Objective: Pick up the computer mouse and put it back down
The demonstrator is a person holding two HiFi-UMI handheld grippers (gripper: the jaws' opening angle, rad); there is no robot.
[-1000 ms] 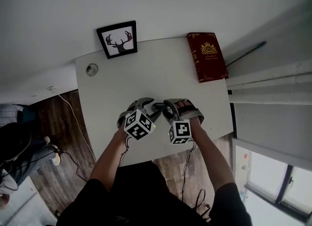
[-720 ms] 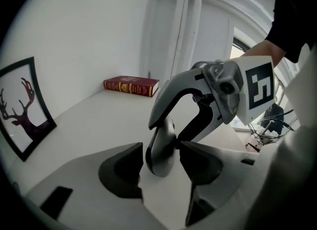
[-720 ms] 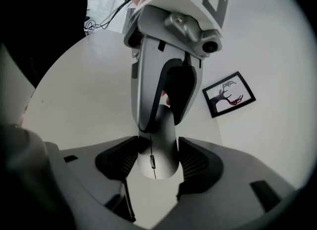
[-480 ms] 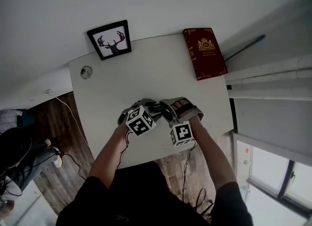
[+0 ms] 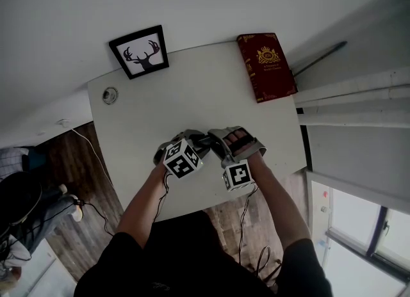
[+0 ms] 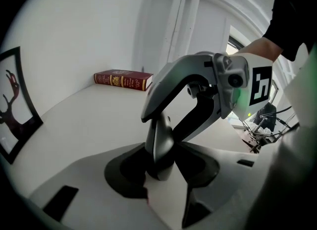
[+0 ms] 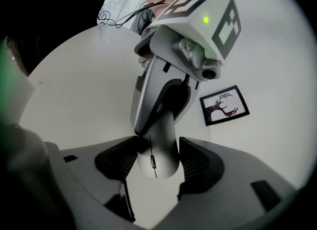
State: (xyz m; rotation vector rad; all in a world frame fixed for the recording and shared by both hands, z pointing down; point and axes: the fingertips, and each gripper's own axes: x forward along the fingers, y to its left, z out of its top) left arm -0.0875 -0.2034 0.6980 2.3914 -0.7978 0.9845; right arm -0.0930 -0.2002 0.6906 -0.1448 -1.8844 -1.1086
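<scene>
Looking down from the head view, the computer mouse (image 5: 203, 141) is almost all covered: only a dark sliver shows at the centre of the frame, between the left gripper (image 5: 191, 139) and the right gripper (image 5: 218, 141). The left gripper's fingers (image 6: 124, 174) have just been closing with the mouse between them. In the right gripper view the left gripper hides the mouse's far end. A small round thing (image 5: 109, 95) at the surface's (image 5: 192, 91) left edge is too small to name. The framed picture (image 6: 15, 105) is cut off at the left gripper view's left edge.
</scene>
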